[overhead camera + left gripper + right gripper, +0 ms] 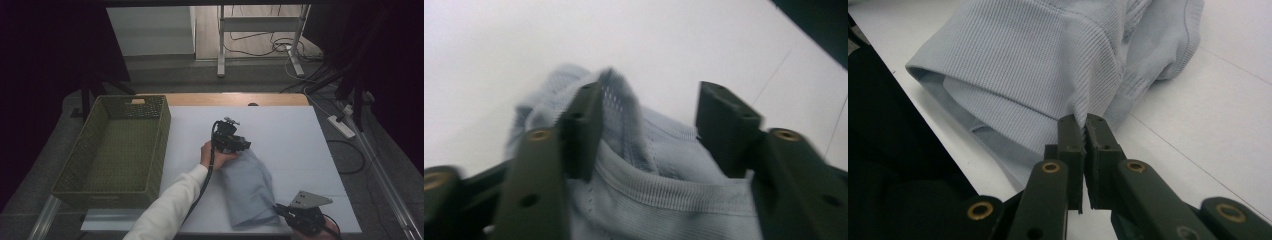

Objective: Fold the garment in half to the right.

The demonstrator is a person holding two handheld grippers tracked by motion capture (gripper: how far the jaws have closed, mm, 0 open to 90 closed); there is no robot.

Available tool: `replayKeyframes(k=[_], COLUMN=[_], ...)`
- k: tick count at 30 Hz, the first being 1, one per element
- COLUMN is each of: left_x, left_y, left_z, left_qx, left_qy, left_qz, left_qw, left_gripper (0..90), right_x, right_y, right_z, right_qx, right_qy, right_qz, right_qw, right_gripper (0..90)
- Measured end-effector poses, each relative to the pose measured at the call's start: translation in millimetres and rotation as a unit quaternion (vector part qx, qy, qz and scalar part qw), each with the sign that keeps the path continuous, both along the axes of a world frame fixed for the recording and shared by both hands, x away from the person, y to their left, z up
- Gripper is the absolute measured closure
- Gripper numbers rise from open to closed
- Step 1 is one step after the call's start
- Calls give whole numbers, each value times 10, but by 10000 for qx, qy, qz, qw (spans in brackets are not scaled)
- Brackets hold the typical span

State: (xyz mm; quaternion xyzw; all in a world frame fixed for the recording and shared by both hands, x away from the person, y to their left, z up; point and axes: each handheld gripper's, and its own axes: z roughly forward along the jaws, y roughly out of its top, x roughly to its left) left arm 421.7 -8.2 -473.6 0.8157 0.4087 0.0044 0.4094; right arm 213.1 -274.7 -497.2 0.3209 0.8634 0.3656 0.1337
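A folded light blue ribbed garment (247, 187) lies on the white table sheet (295, 135), running from the centre toward the front edge. My left gripper (239, 146) is at its far end, held by a hand in a white sleeve. In the left gripper view the jaws (654, 100) stand apart, with a ribbed hem of the garment (664, 190) between them and a fold resting against the left jaw. My right gripper (281, 210) is at the garment's near right corner. In the right gripper view it (1083, 125) is shut on a pinch of the cloth (1023, 55).
A green woven basket (161, 145) stands at the left of the table. The table's front edge runs just below the garment. Beyond the far edge are a desk frame (260, 30) and cables on the floor; a power strip (341, 126) lies to the right.
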Motion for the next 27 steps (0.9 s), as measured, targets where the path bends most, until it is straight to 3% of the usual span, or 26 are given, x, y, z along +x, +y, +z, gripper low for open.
replayKeyframes(k=[3,8,18,23,27], left_x=[-21,-73,-282,-385,-463], left_y=[60,159,364,458,537], left_z=[66,128,198,209,202], left_qx=[13,-100,-248,-274,-312], left_qy=[-95,-87,-223,-289,-333], left_qz=[4,9,52,78,95], left_qw=[10000,9999,9994,9992,9989], left_gripper=[381,369,368,369,373], right_x=[2,-3,-73,-105,-33], right_y=[-1,2,67,88,76], right_z=[-1,6,91,173,209], right_qx=[8,28,285,542,658], right_qy=[5,-64,-448,-663,-670], right_qz=[-1,23,177,196,80], right_qw=[10000,10000,9984,9961,9956], right_gripper=[865,843,534,472,470])
